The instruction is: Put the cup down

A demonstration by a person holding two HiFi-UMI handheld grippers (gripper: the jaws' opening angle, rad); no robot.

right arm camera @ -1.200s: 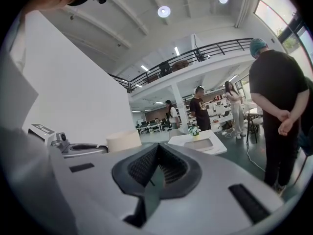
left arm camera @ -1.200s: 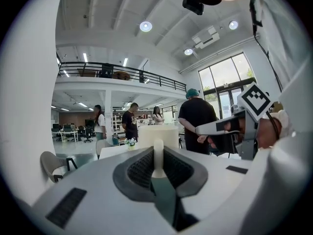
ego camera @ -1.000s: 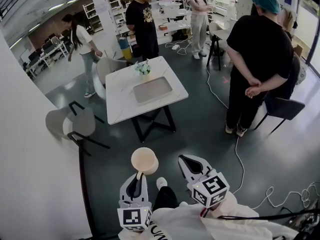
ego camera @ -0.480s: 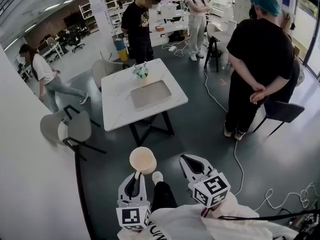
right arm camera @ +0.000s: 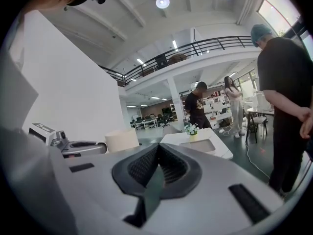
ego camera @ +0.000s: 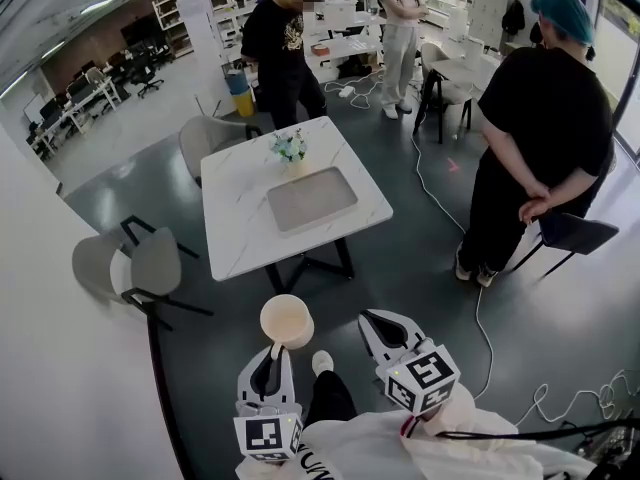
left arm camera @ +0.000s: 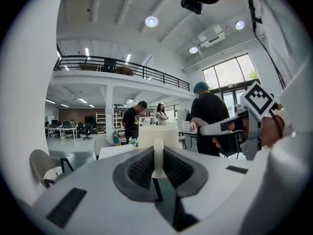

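A cream cup (ego camera: 287, 321) hangs in the air in front of me, upright, its handle pinched by my left gripper (ego camera: 275, 349), which is shut on it. The left gripper view shows the cup (left arm camera: 157, 136) just past the closed jaws, its handle (left arm camera: 158, 155) between them. My right gripper (ego camera: 380, 320) is beside it on the right, shut with nothing in it; its own view shows the jaws (right arm camera: 157, 148) closed and the cup (right arm camera: 122, 140) off to the left. A white marble table (ego camera: 240, 218) with a grey tray (ego camera: 311, 199) stands ahead, beyond the cup.
A small flower pot (ego camera: 290, 148) sits on the table's far side. Grey chairs (ego camera: 130, 265) stand left of the table, another (ego camera: 205, 136) behind it. A person in black (ego camera: 530, 138) stands at right, others (ego camera: 285, 38) further back. Cables (ego camera: 480, 318) trail on the floor. A white wall (ego camera: 60, 368) is at left.
The table has come nearer and larger in the head view as I step forward. The walking person at left has gone out of view. Both grippers keep their pose, cup still held.
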